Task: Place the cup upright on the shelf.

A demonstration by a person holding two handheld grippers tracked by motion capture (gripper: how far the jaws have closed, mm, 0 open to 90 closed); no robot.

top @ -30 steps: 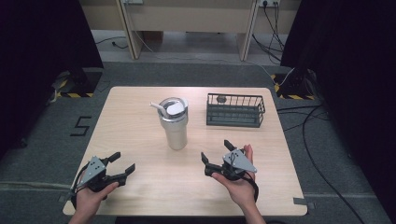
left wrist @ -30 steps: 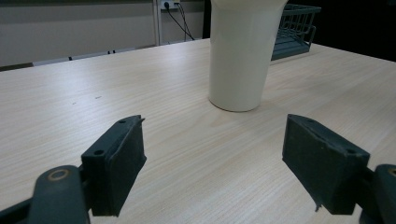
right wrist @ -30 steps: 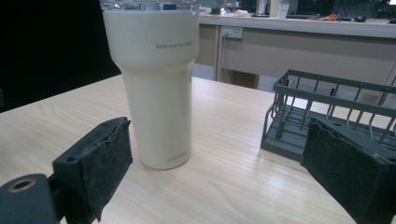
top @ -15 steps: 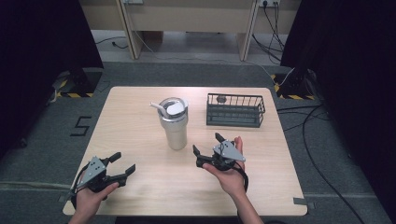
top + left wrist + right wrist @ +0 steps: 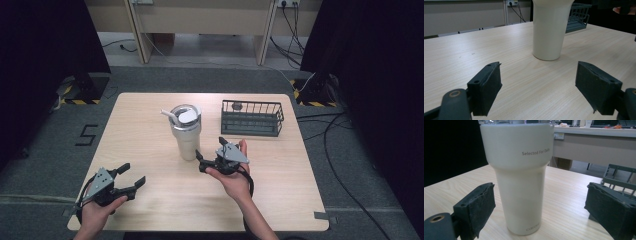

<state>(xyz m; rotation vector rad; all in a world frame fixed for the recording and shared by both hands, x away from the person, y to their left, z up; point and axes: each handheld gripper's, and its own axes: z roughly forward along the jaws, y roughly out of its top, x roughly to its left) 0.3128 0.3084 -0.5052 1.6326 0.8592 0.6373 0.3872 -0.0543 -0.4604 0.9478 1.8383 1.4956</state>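
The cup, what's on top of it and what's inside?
On the cup sits a clear lid with a white flap, and a white straw pokes out at its left side. What is inside cannot be seen: the lid and the solid walls hide it.

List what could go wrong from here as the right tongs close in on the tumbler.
1. The tumbler is tall with a narrow base; a bump from one pad of the open right tongs could tip it.
2. Its lid holds a straw; a tilt might spill whatever is inside.
3. The wire basket stands close behind the right tongs, so a wide swing could knock it.
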